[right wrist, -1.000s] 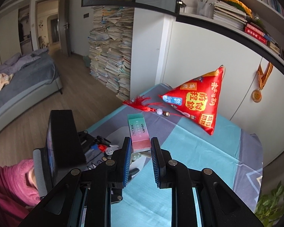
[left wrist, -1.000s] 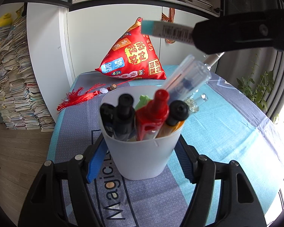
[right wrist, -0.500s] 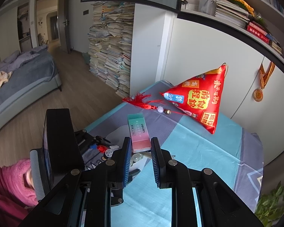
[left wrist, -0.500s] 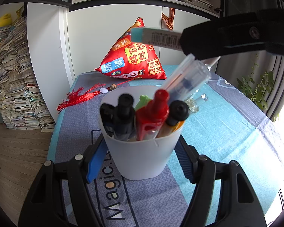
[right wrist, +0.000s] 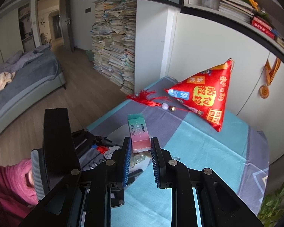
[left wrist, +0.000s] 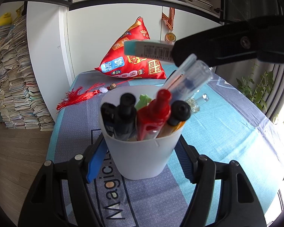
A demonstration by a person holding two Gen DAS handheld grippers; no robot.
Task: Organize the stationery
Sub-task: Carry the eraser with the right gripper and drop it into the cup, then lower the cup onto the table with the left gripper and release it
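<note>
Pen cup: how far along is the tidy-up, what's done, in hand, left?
Done: the white pen cup already stands full of pens and markers, with the left gripper clamped on its sides. In hand: the right gripper pinches the eraser in the air above the cup. Left: lowering the eraser in and letting go. No other loose stationery is clearly visible on the tablecloth.

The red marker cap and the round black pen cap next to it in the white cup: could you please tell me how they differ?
The red marker cap is glossy red and stepped, narrowing to a small knob; the round black pen cap is matte black and domed. The red marker cap stands higher above the rim of the white plastic cup; the black one sits lower, on an orange barrel. Both stand in the same cup, near its right side.
</note>
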